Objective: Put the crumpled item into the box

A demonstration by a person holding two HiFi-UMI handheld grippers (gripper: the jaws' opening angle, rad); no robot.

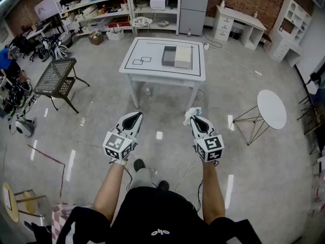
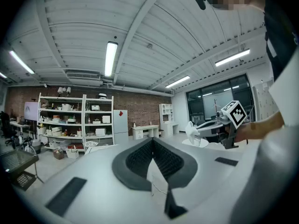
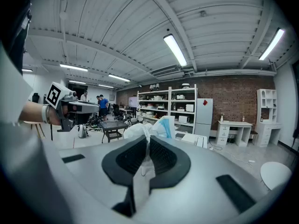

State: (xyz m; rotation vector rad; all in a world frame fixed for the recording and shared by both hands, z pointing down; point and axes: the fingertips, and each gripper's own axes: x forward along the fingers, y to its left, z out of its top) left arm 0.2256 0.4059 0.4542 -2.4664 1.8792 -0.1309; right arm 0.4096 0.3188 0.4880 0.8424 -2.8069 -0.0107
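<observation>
2 grippers at lower centre: right gripper point(image 1: 195, 119) pinches crumpled white-blue item point(image 1: 191, 113); left gripper point(image 1: 137, 115) jaws pressed together, nothing between. Box point(image 1: 176, 56) on white table point(image 1: 152, 71), upper centre, well apart

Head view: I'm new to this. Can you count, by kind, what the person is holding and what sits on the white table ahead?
Tools: 2, the left tool shut and empty, the right tool shut on its load.
Crumpled item: 1, the white-and-blue crumpled item pinched in the right tool.
Box: 1, the box on the white table.
Total: 4.
</observation>
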